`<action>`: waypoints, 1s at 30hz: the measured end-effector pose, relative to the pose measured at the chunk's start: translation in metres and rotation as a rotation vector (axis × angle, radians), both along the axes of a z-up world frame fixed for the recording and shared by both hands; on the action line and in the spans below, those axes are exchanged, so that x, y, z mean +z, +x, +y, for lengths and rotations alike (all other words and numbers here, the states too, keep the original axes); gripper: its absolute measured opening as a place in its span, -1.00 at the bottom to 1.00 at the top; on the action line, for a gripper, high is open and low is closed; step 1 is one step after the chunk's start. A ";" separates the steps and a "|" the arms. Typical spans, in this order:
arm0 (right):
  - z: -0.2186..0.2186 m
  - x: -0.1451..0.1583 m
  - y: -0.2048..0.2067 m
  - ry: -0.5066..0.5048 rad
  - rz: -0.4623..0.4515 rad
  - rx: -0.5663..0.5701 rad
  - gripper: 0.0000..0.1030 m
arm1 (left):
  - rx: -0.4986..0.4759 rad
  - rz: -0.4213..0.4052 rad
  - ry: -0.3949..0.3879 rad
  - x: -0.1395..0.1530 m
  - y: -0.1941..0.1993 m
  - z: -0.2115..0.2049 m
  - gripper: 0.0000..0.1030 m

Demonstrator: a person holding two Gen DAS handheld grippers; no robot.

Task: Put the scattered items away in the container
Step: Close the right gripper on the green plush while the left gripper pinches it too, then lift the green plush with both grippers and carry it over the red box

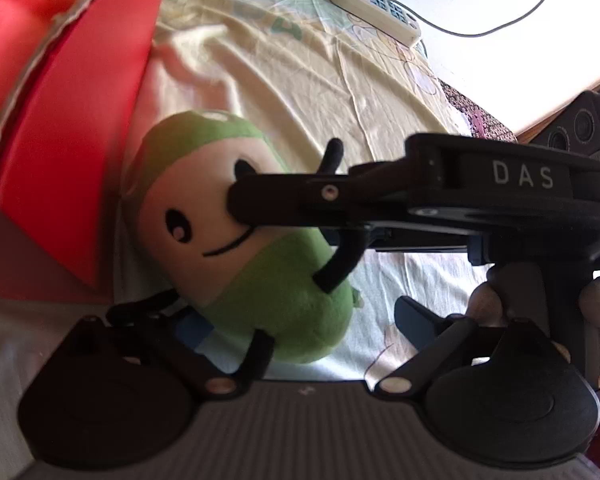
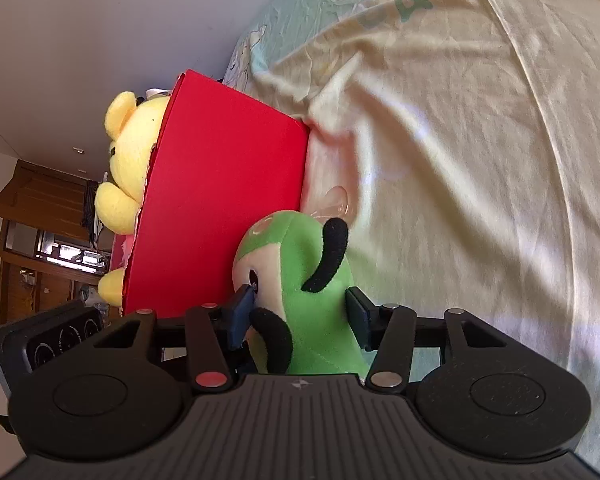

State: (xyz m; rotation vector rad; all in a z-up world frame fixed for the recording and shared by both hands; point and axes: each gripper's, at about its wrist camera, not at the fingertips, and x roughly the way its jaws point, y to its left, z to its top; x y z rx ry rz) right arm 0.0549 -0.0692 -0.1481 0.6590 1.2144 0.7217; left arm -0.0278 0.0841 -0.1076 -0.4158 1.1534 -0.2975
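left wrist: close, downward | right wrist: close, rolled | shared: green plush (image 1: 236, 240)

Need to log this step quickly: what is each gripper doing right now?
Left gripper: open around the green plush toy, not pressing it.
Right gripper: pads against the toy's sides; firm grip cannot be told.

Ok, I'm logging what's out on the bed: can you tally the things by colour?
Green: 1, plush toy
Yellow: 1, plush bear in the box
Red: 1, box
White: 1, power strip
Total: 4
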 end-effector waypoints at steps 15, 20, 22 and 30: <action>-0.013 0.016 -0.049 -0.063 -0.006 -0.051 -0.01 | -0.184 0.005 0.051 0.010 -0.040 -0.012 0.42; -0.008 0.019 -0.073 -0.066 0.020 -0.099 -0.01 | -0.273 0.003 0.048 0.015 -0.058 -0.003 0.36; -0.001 0.022 -0.084 -0.071 0.016 -0.123 -0.01 | -0.320 -0.007 0.046 0.018 -0.066 0.003 0.35; 0.029 0.042 -0.141 -0.083 0.011 -0.315 -0.01 | -0.527 -0.057 0.043 0.034 -0.092 0.039 0.34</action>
